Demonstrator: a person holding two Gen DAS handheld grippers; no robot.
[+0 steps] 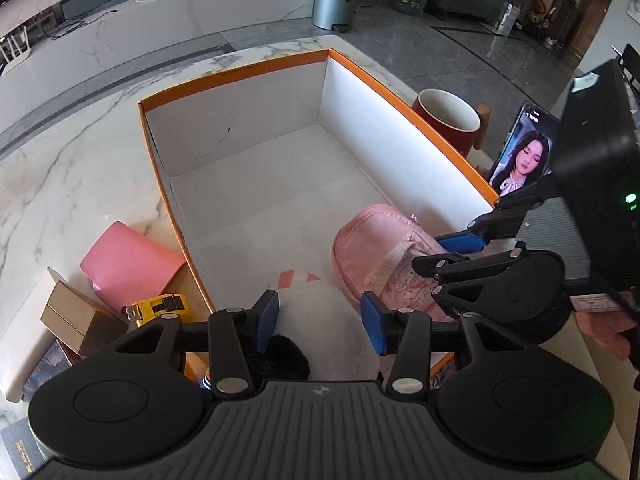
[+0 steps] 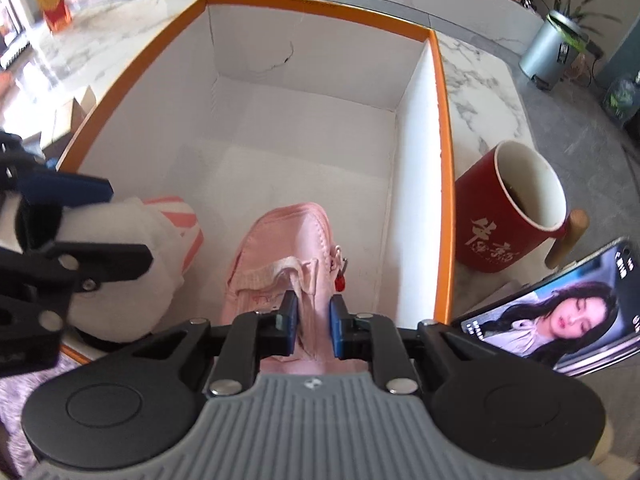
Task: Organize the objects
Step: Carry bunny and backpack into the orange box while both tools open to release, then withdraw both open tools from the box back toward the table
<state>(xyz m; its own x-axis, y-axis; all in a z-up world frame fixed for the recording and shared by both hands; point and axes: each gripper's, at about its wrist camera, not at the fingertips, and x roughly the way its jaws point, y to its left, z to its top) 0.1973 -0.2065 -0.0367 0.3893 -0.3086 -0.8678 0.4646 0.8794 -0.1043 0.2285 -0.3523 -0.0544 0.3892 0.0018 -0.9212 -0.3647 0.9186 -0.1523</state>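
Both tools reach into the orange-rimmed box point(image 2: 440, 128) on the bench. The right tool point(image 2: 313, 322) pinches the pink pouch point(image 2: 280, 236) against the box's near wall; the left tool point(image 1: 319, 320) straddles the white plush point(image 1: 320, 308), pads seemingly pressing. Crowded together, they may collide, or the pouch's strap snags on release.

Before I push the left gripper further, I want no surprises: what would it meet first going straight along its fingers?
The white plush toy lying between the left gripper fingers, then probably the box floor beneath; depth is unclear.

Both claws point steeply downward. The left claw point(image 1: 320, 320) stands half open; the right claw point(image 2: 313, 322) is nearly closed, pads pinching.
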